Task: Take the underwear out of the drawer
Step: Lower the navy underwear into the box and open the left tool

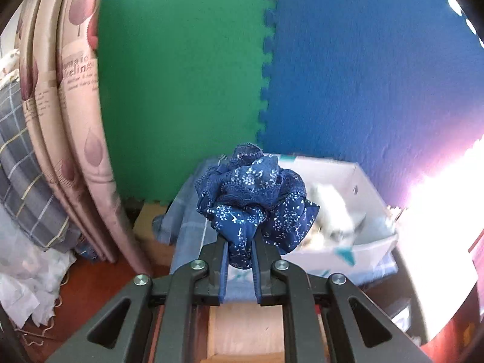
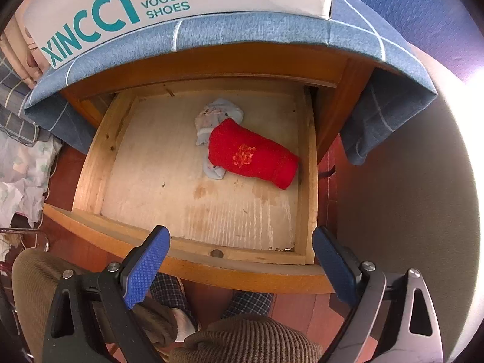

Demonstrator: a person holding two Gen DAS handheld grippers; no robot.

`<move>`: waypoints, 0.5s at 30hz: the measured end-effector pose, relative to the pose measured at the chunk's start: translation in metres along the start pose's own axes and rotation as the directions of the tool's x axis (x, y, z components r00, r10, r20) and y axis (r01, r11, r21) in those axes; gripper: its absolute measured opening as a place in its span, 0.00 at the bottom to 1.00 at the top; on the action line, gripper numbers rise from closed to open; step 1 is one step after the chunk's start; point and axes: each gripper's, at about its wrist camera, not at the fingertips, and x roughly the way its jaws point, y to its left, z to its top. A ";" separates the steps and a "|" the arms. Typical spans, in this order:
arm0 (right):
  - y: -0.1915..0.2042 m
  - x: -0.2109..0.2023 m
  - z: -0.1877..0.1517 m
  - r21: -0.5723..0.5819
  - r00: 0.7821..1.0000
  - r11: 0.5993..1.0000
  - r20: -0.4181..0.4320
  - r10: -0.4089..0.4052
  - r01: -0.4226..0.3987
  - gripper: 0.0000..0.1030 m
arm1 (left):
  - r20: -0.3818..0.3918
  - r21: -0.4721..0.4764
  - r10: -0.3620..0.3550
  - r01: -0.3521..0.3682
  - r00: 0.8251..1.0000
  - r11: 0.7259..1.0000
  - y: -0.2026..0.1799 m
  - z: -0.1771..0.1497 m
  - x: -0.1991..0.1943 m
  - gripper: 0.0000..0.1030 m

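Observation:
My left gripper (image 1: 240, 249) is shut on a bunched dark blue floral underwear (image 1: 257, 196), held up in the air in front of the white shoe box (image 1: 357, 251) on the nightstand top. In the right wrist view the wooden drawer (image 2: 99, 163) stands pulled out. Inside it lie a rolled red cloth (image 2: 254, 154) with gold embroidery and a pale blue garment (image 2: 211, 115) partly under it. My right gripper (image 2: 242, 257) hangs open above the drawer's front edge, with nothing between its blue pads (image 2: 148, 260).
A white shoe box (image 2: 181, 0) sits on a blue checked cloth (image 2: 272, 30) over the nightstand. Green and blue foam mats (image 1: 363, 75) cover the wall. Folded bedding (image 1: 60, 121) leans at the left. The person's knees and slippers (image 2: 211, 317) are below the drawer.

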 end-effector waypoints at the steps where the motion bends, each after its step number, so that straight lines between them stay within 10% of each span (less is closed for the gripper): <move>1: 0.000 0.000 0.000 0.000 1.000 1.000 0.001 -0.005 0.005 0.91 | 0.003 0.004 -0.005 0.005 1.000 1.000 -0.003 0.007 0.002 0.12; 15: -0.002 0.002 0.001 0.010 1.000 1.000 -0.002 -0.023 0.023 0.91 | -0.106 0.049 -0.005 0.010 0.994 0.999 -0.035 0.034 0.100 0.12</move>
